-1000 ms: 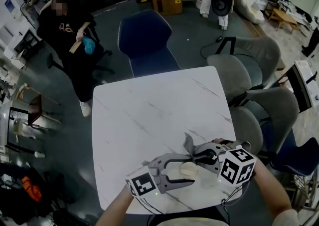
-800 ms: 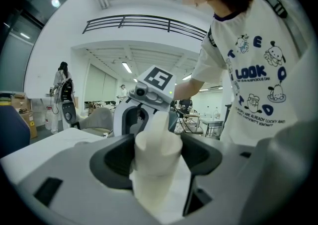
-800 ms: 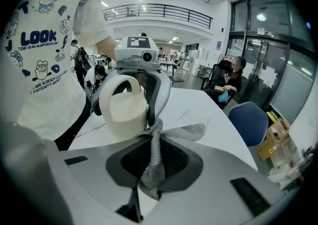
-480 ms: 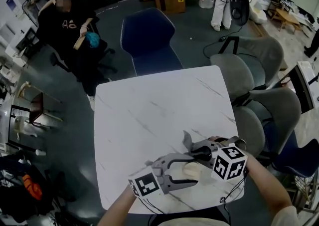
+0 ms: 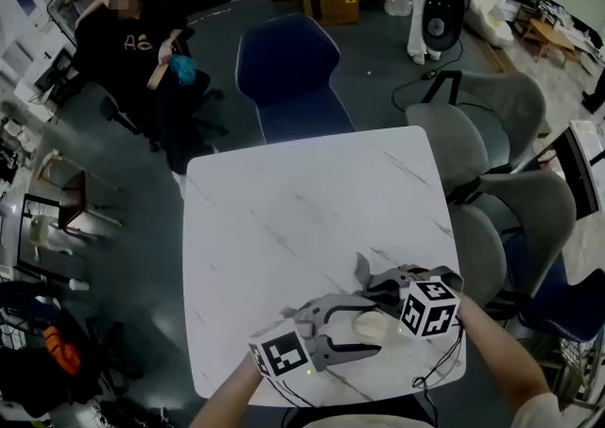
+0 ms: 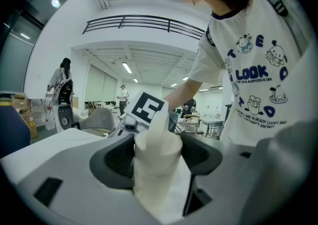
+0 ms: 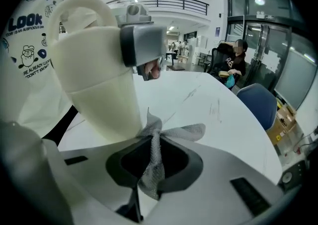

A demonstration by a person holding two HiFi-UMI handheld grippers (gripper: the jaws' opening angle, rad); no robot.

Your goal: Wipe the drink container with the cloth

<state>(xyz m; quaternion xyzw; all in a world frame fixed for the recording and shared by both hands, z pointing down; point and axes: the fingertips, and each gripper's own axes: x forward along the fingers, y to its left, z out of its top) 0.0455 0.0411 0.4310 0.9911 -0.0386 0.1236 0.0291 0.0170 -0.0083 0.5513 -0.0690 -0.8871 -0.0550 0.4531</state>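
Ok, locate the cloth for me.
The cloth is pinched in the right gripper, beside the cream cup held by the left gripper, over the near edge of the white table in the head view.

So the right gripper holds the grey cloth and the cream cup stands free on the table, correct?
Not quite: the left gripper is shut on the cream cup, per the left gripper view; the right gripper does hold the grey cloth.
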